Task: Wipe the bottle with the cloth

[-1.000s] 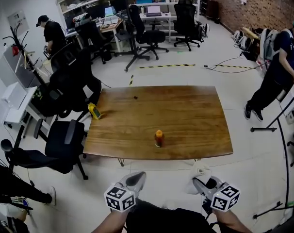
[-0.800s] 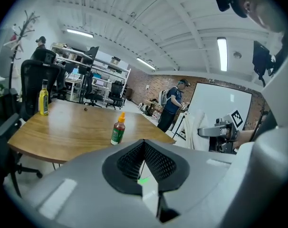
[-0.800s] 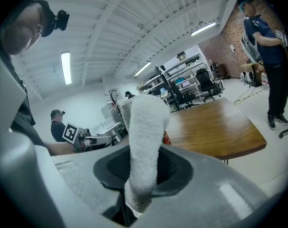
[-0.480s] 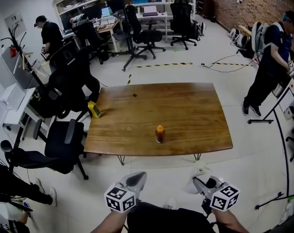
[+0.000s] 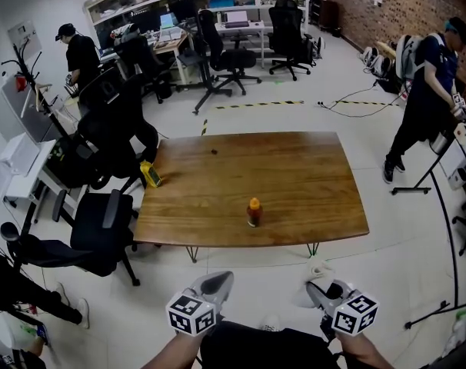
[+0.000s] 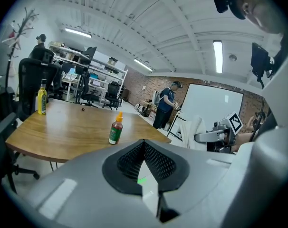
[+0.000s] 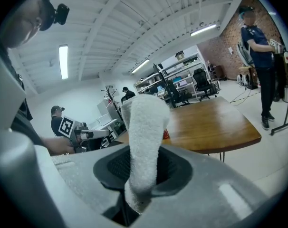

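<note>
A small sauce bottle (image 5: 253, 212) with an orange cap stands upright near the front edge of the wooden table (image 5: 294, 183); it shows too as the bottle (image 6: 116, 129) in the left gripper view. My left gripper (image 5: 215, 284) is held low in front of the table, shut with nothing between its jaws. My right gripper (image 5: 319, 291) is beside it, shut on a white cloth (image 7: 143, 141) that sticks up from the jaws; the cloth (image 5: 316, 274) hangs short of the table edge. Both grippers are well apart from the bottle.
A yellow bottle (image 5: 150, 175) stands at the table's left edge and a small dark object (image 5: 213, 152) lies near the far side. Black office chairs (image 5: 102, 233) crowd the left. A person (image 5: 421, 102) stands at the right by stands and cables.
The grippers have stayed put. The view has shifted slightly, and the person at the right has stepped a little farther along.
</note>
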Demonstrator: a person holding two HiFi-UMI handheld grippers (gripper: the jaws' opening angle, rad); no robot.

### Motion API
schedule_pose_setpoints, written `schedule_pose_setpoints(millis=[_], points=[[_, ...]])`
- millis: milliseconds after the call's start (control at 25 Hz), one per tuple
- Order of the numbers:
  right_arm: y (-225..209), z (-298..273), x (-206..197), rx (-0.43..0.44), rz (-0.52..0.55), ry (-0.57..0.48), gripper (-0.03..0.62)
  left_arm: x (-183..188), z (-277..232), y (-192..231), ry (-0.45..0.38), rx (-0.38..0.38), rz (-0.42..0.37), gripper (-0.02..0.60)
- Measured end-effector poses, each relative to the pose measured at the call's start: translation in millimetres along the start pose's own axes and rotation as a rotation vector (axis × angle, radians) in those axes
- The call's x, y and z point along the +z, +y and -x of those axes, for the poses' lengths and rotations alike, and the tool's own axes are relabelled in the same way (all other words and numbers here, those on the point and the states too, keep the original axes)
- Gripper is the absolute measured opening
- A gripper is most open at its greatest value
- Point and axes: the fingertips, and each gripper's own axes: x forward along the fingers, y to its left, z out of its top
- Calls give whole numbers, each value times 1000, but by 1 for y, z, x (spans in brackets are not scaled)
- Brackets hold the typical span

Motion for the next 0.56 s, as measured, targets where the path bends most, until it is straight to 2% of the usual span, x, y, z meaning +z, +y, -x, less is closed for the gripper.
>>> schedule_pose_setpoints(millis=[160, 560], points=[[-1, 1, 2, 6, 10, -4, 74, 0, -2, 0, 1, 6, 17, 16], [-1, -6, 5, 25, 30, 1, 74, 2, 5, 3, -6, 30, -1, 16]])
